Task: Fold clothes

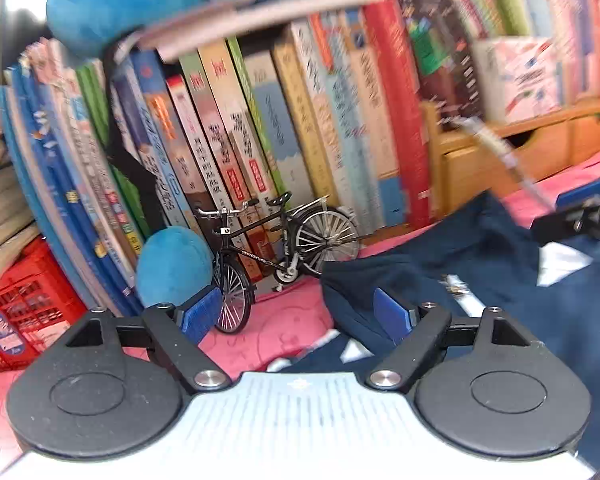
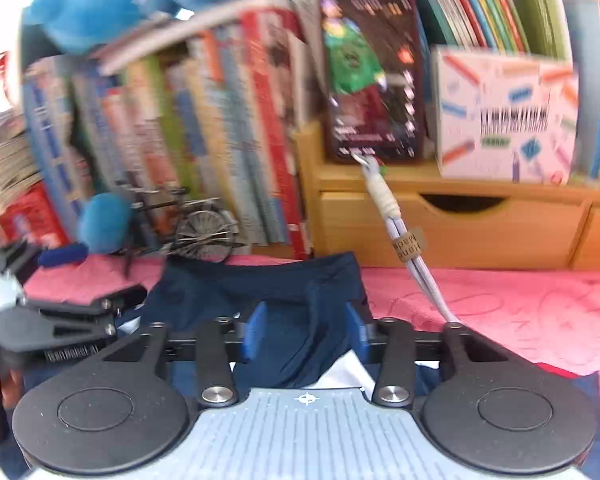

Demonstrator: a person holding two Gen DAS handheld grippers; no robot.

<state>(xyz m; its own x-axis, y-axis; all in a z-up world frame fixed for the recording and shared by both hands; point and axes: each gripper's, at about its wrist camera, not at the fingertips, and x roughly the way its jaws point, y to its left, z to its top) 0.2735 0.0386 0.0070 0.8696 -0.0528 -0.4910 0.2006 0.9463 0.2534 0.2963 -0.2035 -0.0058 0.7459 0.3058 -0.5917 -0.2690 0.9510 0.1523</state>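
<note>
Both tools agape: left tool (image 1: 296,316) beside navy garment (image 1: 452,264) edge, right tool (image 2: 306,338) astride it.

I count two grippers (image 1: 296,318) (image 2: 305,334), one navy garment (image 2: 284,300), one toy bicycle (image 1: 276,248), two drawers (image 2: 460,220) and one red crate (image 1: 24,308).

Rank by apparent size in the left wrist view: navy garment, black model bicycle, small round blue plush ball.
1. Navy fabric garment, largest, though it lies nearest the camera.
2. Black metal model bicycle.
3. Small round blue plush ball, smallest; it sits beside the bicycle, so that comparison is fair.
</note>
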